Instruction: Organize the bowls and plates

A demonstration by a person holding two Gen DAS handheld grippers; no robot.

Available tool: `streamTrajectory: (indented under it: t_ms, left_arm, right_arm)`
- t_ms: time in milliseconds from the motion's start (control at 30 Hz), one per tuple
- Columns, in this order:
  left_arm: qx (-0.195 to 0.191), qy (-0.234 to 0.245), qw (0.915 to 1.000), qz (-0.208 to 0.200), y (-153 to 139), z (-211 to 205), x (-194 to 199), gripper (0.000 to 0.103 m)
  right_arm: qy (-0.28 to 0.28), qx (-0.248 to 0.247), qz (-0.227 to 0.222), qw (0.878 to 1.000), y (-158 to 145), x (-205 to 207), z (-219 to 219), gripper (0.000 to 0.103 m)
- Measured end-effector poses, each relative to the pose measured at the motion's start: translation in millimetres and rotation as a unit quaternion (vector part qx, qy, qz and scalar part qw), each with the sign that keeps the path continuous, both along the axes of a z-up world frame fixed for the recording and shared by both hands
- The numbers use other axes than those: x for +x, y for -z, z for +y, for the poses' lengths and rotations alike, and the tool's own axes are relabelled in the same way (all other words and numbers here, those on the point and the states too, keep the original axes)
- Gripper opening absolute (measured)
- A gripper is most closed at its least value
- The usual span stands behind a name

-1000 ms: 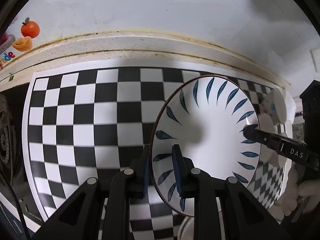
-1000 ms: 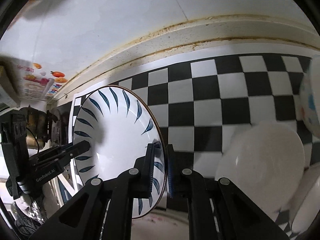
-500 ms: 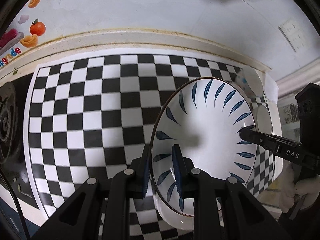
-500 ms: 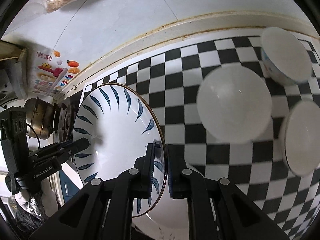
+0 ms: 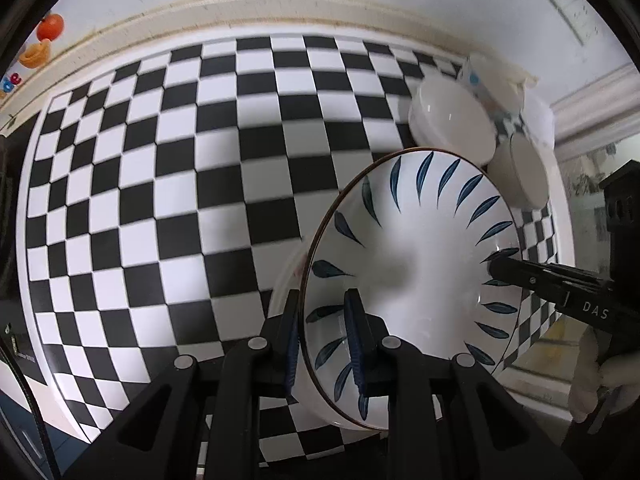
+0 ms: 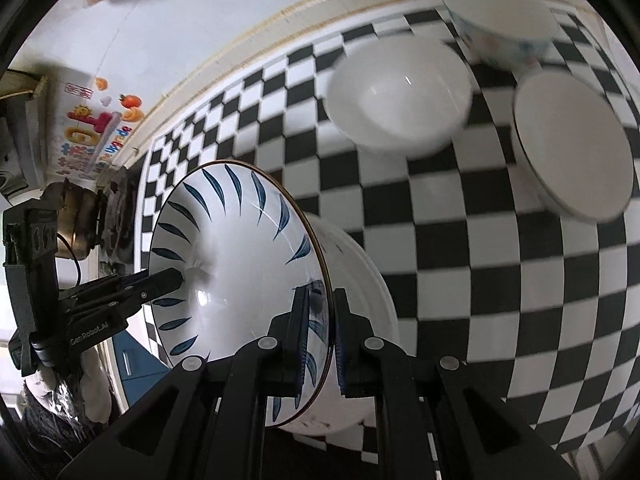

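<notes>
A white plate with blue leaf marks [image 5: 412, 264] is held in the air above the checkered mat, tilted. My left gripper [image 5: 322, 320] is shut on its near rim, and my right gripper [image 6: 318, 320] is shut on the opposite rim [image 6: 240, 264]. Each gripper shows in the other's view, the right one [image 5: 508, 266] and the left one [image 6: 168, 280]. A white bowl [image 6: 360, 280] sits right below the plate; whether they touch is hidden. Three more bowls stand at the far right: a plain white one [image 6: 400, 96], a patterned one [image 6: 500, 28] and a dark-rimmed one [image 6: 572, 144].
The black-and-white checkered mat [image 5: 160, 180] covers the counter up to a cream wall ledge [image 5: 240, 4]. Fruit stickers [image 6: 96, 128] are on the wall at left. A metal pot [image 6: 80, 216] stands beyond the mat's left edge.
Both grippers have lifted and pulled back with the plate, so more of the mat shows. The three bowls at the far right have come into the left wrist view.
</notes>
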State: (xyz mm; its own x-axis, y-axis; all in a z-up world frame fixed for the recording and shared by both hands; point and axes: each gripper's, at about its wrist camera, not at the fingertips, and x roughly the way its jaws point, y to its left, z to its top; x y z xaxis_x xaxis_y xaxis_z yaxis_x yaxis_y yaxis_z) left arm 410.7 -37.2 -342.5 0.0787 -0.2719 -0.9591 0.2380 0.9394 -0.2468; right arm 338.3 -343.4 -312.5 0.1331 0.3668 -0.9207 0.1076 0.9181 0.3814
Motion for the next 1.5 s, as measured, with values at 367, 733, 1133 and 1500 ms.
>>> streamTrajectory:
  t_ms: [367, 733, 1133, 1500]
  left_arm:
    - [0.02, 0.007, 0.9992, 0.034, 32.7, -10.1, -16.6, 0.019]
    - [0.038, 0.0, 0.9983, 0.043, 47.7, -13.8, -20.7, 0.019]
    - [0.049, -0.019, 0.9974, 0.049, 55.6, -18.7, -25.2, 0.02]
    - [0.057, -0.043, 0.9963, 0.047, 46.9, -10.8, -26.1, 0.02]
  right_arm:
    - [0.0, -0.006, 0.035, 0.999, 36.9, -20.6, -5.6, 0.013]
    - [-0.009, -0.017, 0.039, 0.999, 45.6, -17.4, 2.4, 0.013]
    - [-0.017, -0.044, 0.044, 0.998, 43.6, -14.9, 11.4, 0.014]
    - [-0.011, -0.054, 0.049, 0.997, 38.2, -11.6, 17.8, 0.027]
